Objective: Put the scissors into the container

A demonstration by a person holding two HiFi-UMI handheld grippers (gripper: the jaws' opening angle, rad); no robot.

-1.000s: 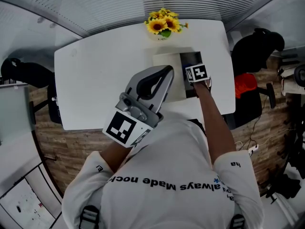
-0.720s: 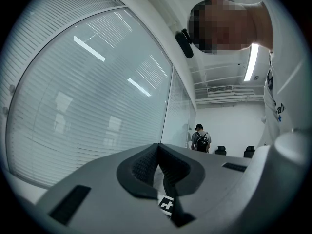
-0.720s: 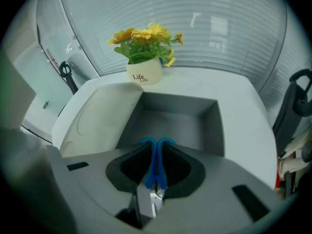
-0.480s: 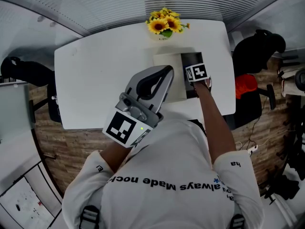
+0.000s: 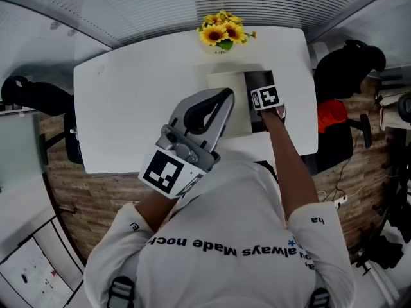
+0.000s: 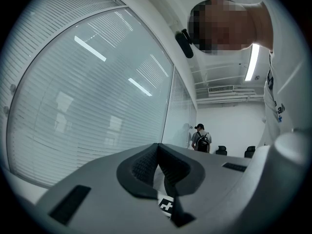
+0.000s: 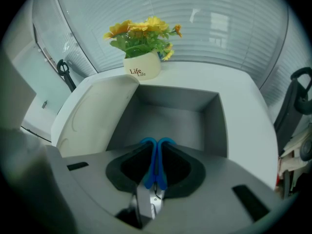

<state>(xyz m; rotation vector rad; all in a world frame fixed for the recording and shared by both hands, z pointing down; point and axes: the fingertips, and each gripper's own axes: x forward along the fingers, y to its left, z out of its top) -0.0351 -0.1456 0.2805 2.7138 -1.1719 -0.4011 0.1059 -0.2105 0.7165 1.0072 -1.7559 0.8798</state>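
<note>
A white short-sleeved T-shirt (image 5: 218, 268) with one line of black lettering (image 5: 228, 248) covers the person, with dark buckled straps (image 5: 120, 292) at both shoulders. The left gripper (image 5: 225, 95) and right gripper (image 7: 156, 144) share smooth grey shells and black ribbed pads (image 6: 144, 167) — each carries a white cube (image 5: 168, 171) with black square markers.

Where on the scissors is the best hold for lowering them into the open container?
The closed blue handles, pinched side to side, as the right gripper holds the scissors: shut, they form one narrow flat stem between its jaws. Come from above, since the container opens upward.
</note>
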